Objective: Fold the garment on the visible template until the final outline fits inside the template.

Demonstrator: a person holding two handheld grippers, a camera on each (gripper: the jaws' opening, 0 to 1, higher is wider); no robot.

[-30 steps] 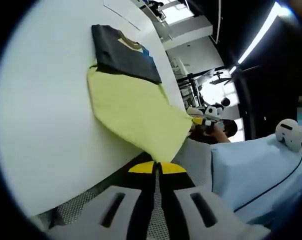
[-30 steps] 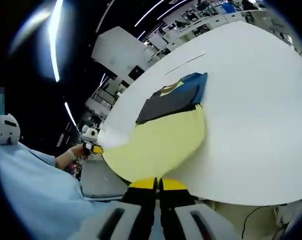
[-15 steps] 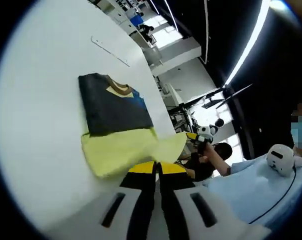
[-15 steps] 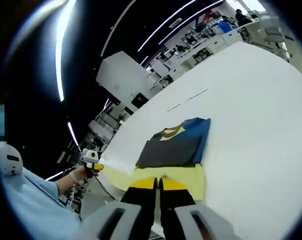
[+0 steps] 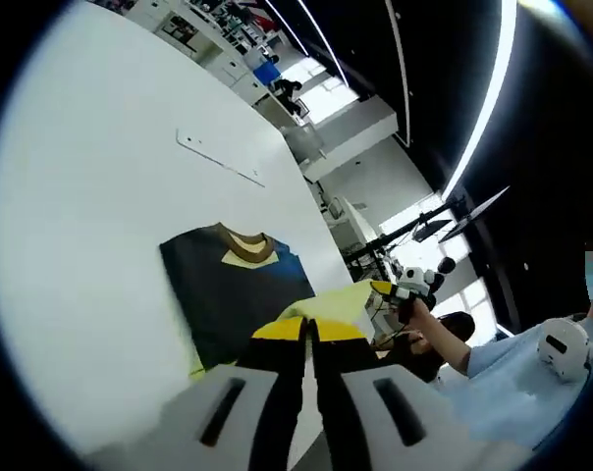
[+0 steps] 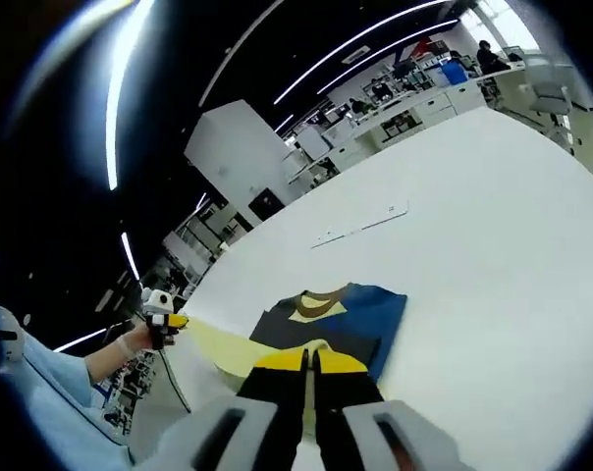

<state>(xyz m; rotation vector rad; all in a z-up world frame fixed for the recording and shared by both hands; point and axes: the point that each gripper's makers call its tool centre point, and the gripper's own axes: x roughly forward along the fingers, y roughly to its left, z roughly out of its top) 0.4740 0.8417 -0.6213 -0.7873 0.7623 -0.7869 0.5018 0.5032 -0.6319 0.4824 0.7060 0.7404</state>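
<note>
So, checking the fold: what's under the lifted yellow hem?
Under the yellow hem lies the dark shirt body on the white table; any template beneath is covered.

White table (image 5: 90,167) (image 6: 493,245); garment (image 5: 240,294) (image 6: 326,319) dark grey with a blue panel at 3 o'clock, tan-brown collar at 12 o'clock around a pale yellow neck patch, plain pale yellow lower part (image 5: 326,306) (image 6: 218,348) toward 5 o'clock in left gripper view, 8 o'clock in right gripper view; left gripper (image 5: 309,329) and right gripper (image 6: 309,360) black with yellow tips on white bodies; light blue sleeve (image 5: 512,378) at 4 o'clock
</note>
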